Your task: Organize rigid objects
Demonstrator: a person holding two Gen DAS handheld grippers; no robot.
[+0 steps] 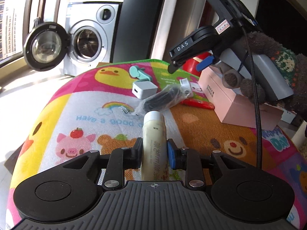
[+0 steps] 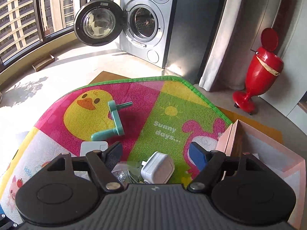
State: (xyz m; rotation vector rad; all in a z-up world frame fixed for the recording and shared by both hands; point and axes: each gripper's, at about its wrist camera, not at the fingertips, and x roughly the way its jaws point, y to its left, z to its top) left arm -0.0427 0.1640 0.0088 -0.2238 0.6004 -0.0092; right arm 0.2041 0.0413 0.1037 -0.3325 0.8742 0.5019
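A cream tube (image 1: 154, 143) with a white cap stands between the fingers of my left gripper (image 1: 154, 153), which is shut on it above the cartoon play mat (image 1: 57, 115). My right gripper (image 1: 189, 65), held by a gloved hand (image 1: 268, 61), hovers over the mat's far right. In the right wrist view my right gripper (image 2: 156, 154) is open, and a white plug adapter (image 2: 158, 167) lies on the mat (image 2: 153, 99) between its fingers without touching the pads. A teal crank handle (image 2: 113, 120), a white charger (image 2: 94, 147) and a bagged black cable (image 1: 165, 99) lie nearby.
An open pink box (image 2: 239, 140) sits at the mat's right edge. A small plastic bag with metal bits (image 2: 122, 172) lies beside the adapter. Beyond the mat stand a washing machine (image 2: 144, 25) with its door swung open and a red pedestal bin (image 2: 259, 71).
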